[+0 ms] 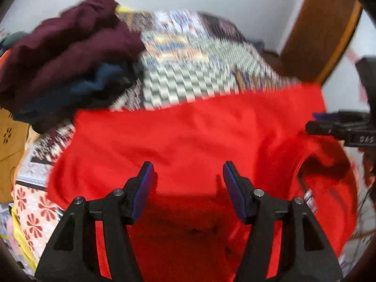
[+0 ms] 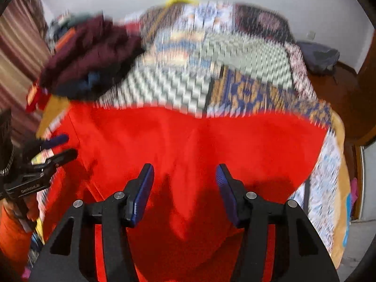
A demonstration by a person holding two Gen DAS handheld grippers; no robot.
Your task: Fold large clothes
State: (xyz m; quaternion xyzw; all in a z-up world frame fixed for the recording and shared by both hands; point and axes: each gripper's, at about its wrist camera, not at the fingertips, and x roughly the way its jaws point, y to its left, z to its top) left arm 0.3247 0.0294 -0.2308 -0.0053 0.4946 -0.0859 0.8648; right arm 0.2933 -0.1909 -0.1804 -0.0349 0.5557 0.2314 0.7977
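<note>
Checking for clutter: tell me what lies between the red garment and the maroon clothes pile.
Only patterned bedspread between red garment and maroon clothes pile, in both wrist views.

Both cameras sit just behind their own fingers and look down and forward over a bed. The left wrist view hangs close above the red garment, facing the far wall, with the right gripper entering at its right edge. The right wrist view looks the same way from a spot just to the right, with the left gripper at its left edge. Both share the garment, the patterned bedspread and the maroon clothes pile.
</note>
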